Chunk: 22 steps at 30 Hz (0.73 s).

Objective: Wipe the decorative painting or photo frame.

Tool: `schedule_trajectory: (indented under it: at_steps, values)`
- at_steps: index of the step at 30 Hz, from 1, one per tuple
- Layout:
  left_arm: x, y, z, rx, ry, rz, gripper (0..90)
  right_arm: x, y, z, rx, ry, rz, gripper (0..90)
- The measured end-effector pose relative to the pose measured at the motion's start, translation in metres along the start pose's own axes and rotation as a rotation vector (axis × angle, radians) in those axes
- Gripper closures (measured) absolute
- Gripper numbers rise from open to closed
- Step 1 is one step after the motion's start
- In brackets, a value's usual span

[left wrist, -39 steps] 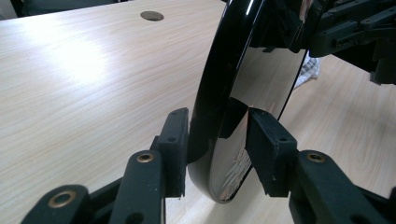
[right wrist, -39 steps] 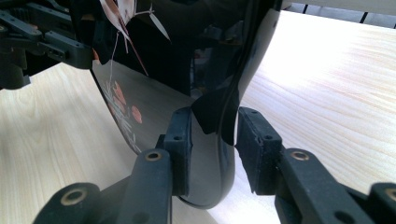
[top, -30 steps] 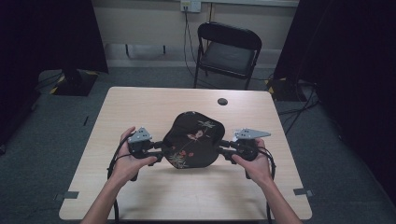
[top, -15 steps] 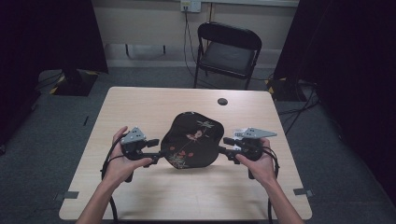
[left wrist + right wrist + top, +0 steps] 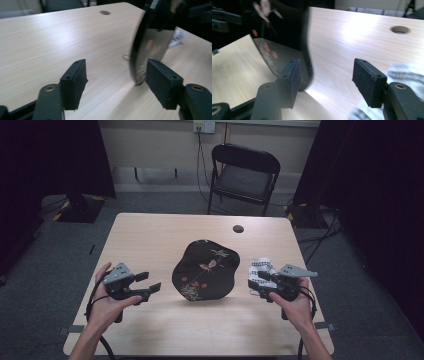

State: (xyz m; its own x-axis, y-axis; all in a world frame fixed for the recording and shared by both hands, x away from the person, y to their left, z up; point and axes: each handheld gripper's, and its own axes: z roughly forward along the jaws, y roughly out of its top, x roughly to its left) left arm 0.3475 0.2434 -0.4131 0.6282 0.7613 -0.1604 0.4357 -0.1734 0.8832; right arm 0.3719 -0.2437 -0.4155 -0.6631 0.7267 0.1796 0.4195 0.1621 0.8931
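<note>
A: At the middle of the high view, the black flowered plate [image 5: 206,270] stands propped upright on the table [image 5: 150,240], on a wire stand by my guess. The left gripper [image 5: 150,286], at lower left, and the right gripper [image 5: 259,280], at lower right, sit apart from it on either side.

B: So the display step looks done?

A: I judge so. Both sets of jaws have just been opening and nothing lies between them; both hands are released. The next move calls for clearing away without knocking the plate.

B: What do the gripper views add?

A: The left gripper view shows the plate [image 5: 152,42] edge-on, with a thin wire foot [image 5: 125,57] at its base. The high view shows a patterned cloth [image 5: 261,270] beside the right gripper.
</note>
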Motion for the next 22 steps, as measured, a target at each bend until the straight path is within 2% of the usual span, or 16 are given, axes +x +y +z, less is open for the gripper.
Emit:
schedule_trajectory:
  at_steps: [1, 2, 4, 6, 9, 11, 13, 18, 22]
  values:
    - [0.004, -0.001, -0.003, 0.003, -0.002, 0.000, 33.5, -0.004, -0.002, -0.004, -0.004, -0.015, 0.012, 40.0]
    - [0.008, -0.002, -0.006, 0.000, 0.012, -0.011, 35.6, -0.007, -0.004, -0.007, -0.006, -0.033, 0.015, 40.0]
    - [0.015, -0.004, -0.011, -0.015, 0.049, -0.025, 34.0, -0.014, -0.006, -0.014, -0.015, -0.068, 0.024, 40.0]
    - [0.022, -0.005, -0.015, -0.031, 0.059, -0.056, 34.1, -0.020, -0.008, -0.020, -0.023, -0.090, 0.037, 40.0]
    - [0.032, -0.009, -0.019, -0.028, 0.069, -0.111, 32.4, -0.031, -0.010, -0.029, -0.040, -0.129, 0.064, 40.3]
    - [0.037, -0.013, -0.021, -0.013, 0.098, -0.117, 32.8, -0.039, -0.013, -0.034, -0.055, -0.146, 0.082, 40.7]
    - [0.041, -0.016, -0.023, -0.012, 0.105, -0.128, 33.3, -0.048, -0.017, -0.038, -0.059, -0.181, 0.096, 40.7]
    - [0.049, -0.019, -0.023, -0.011, 0.133, -0.145, 33.5, -0.063, -0.024, -0.046, -0.069, -0.213, 0.130, 42.1]
    - [0.049, -0.019, -0.019, 0.000, 0.124, -0.142, 33.6, -0.062, -0.025, -0.042, -0.055, -0.201, 0.125, 41.9]
